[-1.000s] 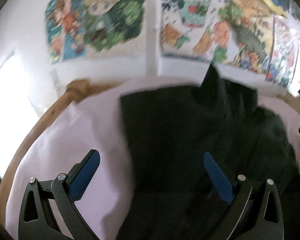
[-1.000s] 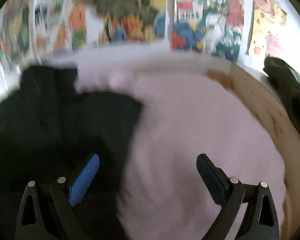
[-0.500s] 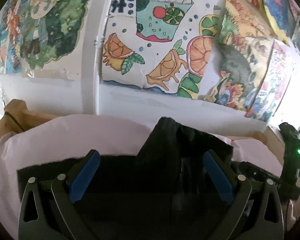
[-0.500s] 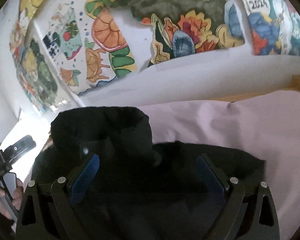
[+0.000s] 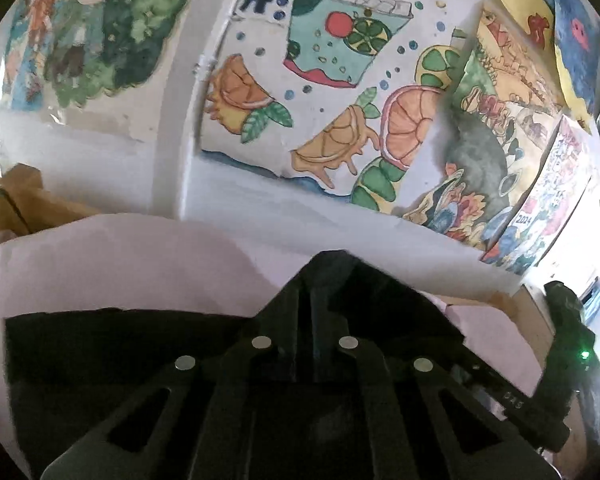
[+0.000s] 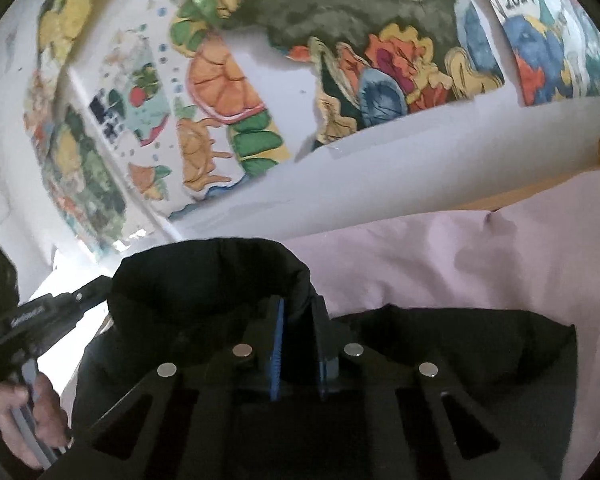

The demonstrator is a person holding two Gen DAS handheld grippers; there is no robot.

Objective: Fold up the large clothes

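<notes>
The black garment lies on the pink sheet, both tongs clamped on its bunched edge: the right gripper pinches a fold, the left gripper likewise. Beyond stands the white wall with painted posters.

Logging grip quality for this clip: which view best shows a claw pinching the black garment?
The right wrist view: the right claw has blue pads closed on a raised fold of the black garment. In the left wrist view, the left claw looks closed too, but its tips merge into dark cloth.
</notes>
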